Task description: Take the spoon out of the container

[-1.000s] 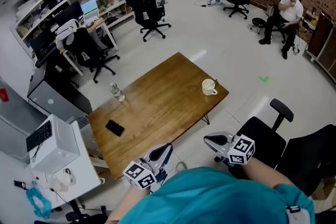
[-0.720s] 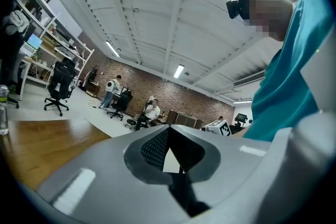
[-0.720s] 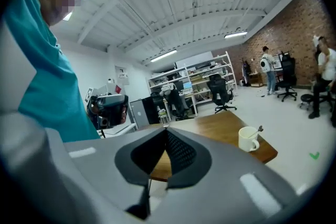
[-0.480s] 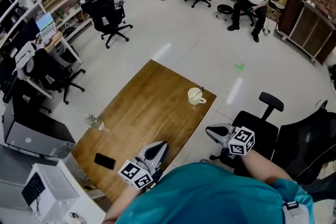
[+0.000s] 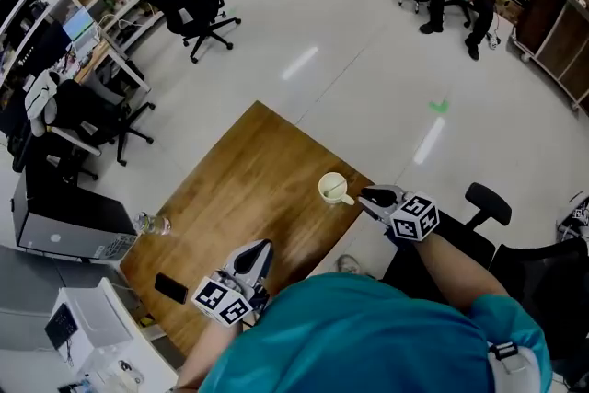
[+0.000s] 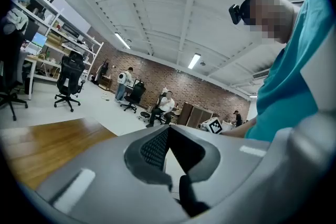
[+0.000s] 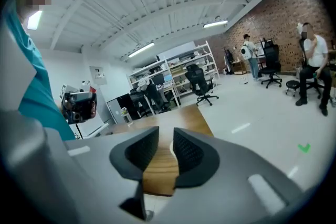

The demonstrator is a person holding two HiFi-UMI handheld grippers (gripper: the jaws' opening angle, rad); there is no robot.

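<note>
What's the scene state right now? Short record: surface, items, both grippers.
surface: wooden table
container: white mug, near the table's right corner; spoon too small to make out
other items: water bottle at the table's left edge; black phone nearer the person
left gripper: shut, empty, over the table's near end
right gripper: jaws opening, nothing between them, close beside the mug
</note>
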